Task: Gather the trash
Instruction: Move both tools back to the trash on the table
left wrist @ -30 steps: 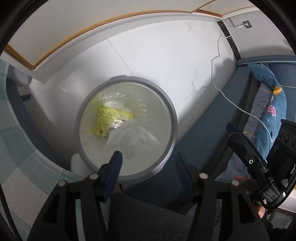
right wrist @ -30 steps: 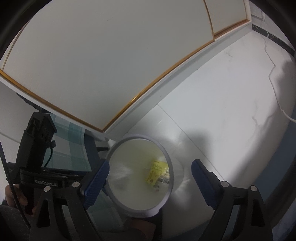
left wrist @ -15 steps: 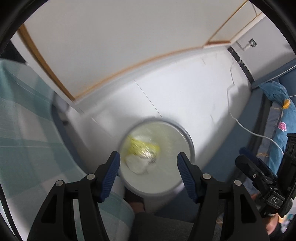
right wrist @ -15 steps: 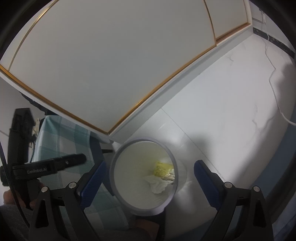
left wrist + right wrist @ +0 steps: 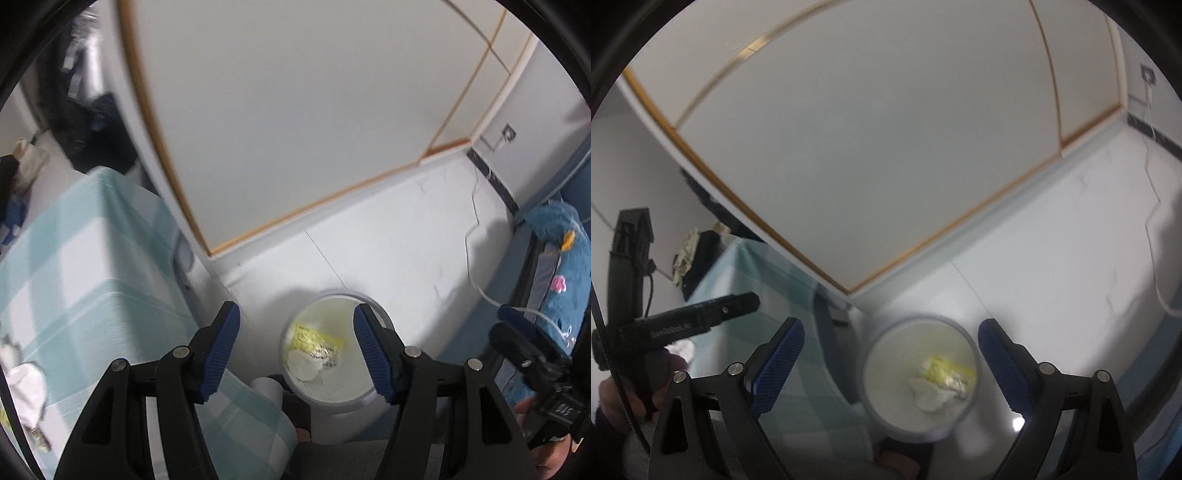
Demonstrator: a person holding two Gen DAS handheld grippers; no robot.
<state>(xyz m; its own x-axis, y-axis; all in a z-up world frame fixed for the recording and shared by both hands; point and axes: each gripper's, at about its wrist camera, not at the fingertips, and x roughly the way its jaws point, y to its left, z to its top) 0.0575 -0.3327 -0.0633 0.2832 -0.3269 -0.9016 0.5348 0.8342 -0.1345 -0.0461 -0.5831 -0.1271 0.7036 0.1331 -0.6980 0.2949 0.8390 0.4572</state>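
Note:
A round grey-rimmed trash bin [image 5: 332, 312] [image 5: 908, 343] with a pale liner stands on the white floor below both grippers. Inside it lie a yellow wrapper [image 5: 314, 336] [image 5: 947, 370] and a crumpled white tissue [image 5: 303, 364] [image 5: 929, 394]. My left gripper [image 5: 296, 325] hangs well above the bin, open, with nothing between its blue pads; it also shows at the left in the right wrist view [image 5: 701, 315]. My right gripper [image 5: 891, 332] is open wide and empty, also high above the bin. A hand holds it at the right edge of the left wrist view [image 5: 524, 347].
A table under a teal checked cloth [image 5: 92, 277] [image 5: 768, 280] stands left of the bin, with a crumpled white tissue [image 5: 26, 384] on it. White panel doors with wood trim [image 5: 295, 129] rise behind. A white cable [image 5: 476, 280] and blue bedding [image 5: 554, 258] lie to the right.
Both grippers rose away from the bin, which now looks smaller. The left view tilted up, bringing the table into view. The white tissue, blurred at the bin's mouth before, now rests inside.

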